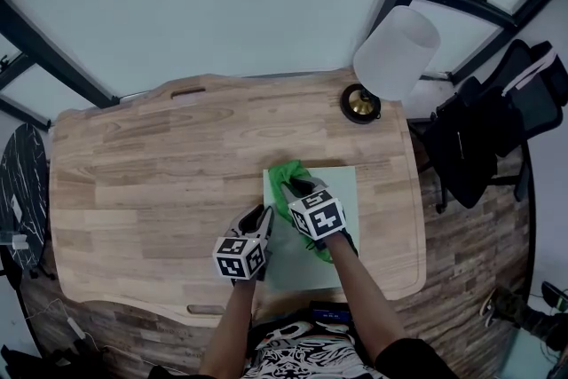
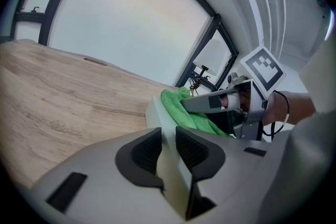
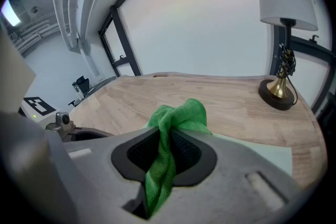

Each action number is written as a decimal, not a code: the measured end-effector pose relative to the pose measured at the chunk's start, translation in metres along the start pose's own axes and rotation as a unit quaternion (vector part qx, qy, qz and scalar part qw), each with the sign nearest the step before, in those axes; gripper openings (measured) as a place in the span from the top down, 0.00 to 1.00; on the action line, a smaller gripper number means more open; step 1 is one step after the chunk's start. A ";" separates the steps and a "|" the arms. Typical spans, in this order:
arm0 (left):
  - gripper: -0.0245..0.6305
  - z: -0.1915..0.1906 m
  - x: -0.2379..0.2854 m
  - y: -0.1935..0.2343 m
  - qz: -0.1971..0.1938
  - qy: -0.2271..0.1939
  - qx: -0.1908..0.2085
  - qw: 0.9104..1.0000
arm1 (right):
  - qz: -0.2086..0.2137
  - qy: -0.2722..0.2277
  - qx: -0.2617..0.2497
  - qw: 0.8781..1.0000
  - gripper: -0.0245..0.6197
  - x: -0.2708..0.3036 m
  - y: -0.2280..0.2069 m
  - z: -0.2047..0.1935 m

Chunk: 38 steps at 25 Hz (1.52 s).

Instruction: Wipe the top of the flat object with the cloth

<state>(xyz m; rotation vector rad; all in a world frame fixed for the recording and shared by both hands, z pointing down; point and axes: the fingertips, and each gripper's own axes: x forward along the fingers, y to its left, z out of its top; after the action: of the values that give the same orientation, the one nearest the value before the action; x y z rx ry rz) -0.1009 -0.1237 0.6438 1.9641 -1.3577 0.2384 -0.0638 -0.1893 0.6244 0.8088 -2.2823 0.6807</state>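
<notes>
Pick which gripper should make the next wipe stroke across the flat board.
Right. The right gripper is shut on the green cloth, which lies on the flat board. The left gripper clamps the board's left edge, apparently steadying it, and holds no cloth.

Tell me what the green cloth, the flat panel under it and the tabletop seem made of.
The green cloth: soft microfibre-like fabric, fuzzy nap, limp folds.
The flat panel: pale, smooth, matte rigid sheet, perhaps plastic or coated board.
The tabletop: wood or wood laminate, plank grain, satin finish.
</notes>
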 end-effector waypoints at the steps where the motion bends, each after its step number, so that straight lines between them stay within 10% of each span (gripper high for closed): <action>1: 0.83 0.000 0.000 0.000 0.000 0.000 0.002 1.000 | 0.001 0.000 -0.001 1.000 0.86 0.001 0.001 0.001; 38: 0.83 0.001 0.002 0.004 -0.001 0.005 0.028 1.000 | 0.026 0.011 -0.038 0.999 0.86 -0.015 0.040 -0.035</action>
<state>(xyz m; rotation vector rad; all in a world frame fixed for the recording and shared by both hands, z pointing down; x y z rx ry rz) -0.1038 -0.1265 0.6465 2.0066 -1.3560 0.2877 -0.0683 -0.1346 0.6275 0.7050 -2.3014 0.6197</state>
